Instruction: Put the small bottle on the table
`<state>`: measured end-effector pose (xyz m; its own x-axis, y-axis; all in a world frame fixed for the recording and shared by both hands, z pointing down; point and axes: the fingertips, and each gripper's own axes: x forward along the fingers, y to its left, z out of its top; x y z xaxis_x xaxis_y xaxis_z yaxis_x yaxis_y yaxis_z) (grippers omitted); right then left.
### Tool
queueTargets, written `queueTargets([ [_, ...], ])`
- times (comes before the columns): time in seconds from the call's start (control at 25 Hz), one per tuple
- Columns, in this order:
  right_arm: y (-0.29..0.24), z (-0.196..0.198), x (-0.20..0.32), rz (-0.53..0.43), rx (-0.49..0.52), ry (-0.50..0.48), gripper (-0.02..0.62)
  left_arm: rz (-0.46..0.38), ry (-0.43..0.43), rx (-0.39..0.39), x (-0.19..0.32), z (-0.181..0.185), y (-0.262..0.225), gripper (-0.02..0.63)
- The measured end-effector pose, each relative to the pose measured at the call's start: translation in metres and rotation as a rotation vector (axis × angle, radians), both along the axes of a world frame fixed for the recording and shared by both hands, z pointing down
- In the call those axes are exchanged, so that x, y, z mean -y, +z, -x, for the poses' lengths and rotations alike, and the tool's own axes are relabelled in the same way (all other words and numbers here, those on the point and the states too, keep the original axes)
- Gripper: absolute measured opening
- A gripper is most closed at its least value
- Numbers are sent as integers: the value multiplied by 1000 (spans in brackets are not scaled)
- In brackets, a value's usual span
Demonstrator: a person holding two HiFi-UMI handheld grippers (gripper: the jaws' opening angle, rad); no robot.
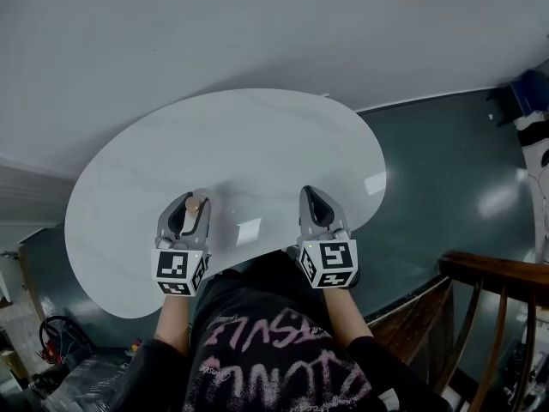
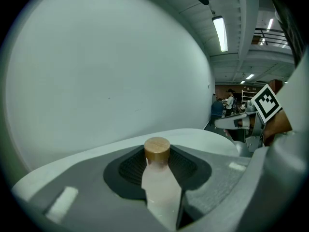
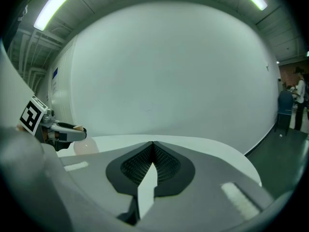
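A small milky-white bottle (image 2: 161, 192) with a tan wooden cap (image 1: 193, 203) stands upright between the jaws of my left gripper (image 1: 190, 206), which is shut on it over the near left part of the white oval table (image 1: 249, 144). Whether the bottle's base touches the tabletop is hidden. The bottle's lower body also shows in the right gripper view (image 3: 86, 147), under the left gripper (image 3: 65, 132). My right gripper (image 1: 314, 197) hovers over the table's near right part, jaws closed together with nothing between them (image 3: 153, 151).
The table (image 3: 203, 146) stands on a dark teal floor (image 1: 429, 187) before a white wall (image 1: 257, 24). A wooden railing (image 1: 497, 307) is at the lower right. Cluttered items (image 1: 60, 342) lie at the lower left. My torso (image 1: 266, 350) is right at the table's near edge.
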<state>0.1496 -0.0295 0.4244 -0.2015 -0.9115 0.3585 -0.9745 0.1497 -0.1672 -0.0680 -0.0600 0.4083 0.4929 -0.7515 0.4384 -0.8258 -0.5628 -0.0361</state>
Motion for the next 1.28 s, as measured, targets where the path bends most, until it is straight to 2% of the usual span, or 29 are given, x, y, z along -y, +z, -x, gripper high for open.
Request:
queueTargets([
  [0.36, -1, -4, 27, -5, -8, -63, 11, -15, -37, 5, 19, -10, -6, 140],
  [0.76, 1, 20, 33, 0, -18, -137, 11, -22, -67, 7, 22, 2, -9, 140],
  [1.28, 3, 37, 53, -6, -35, -156, 11, -21, -61, -12, 38, 8, -1, 140],
])
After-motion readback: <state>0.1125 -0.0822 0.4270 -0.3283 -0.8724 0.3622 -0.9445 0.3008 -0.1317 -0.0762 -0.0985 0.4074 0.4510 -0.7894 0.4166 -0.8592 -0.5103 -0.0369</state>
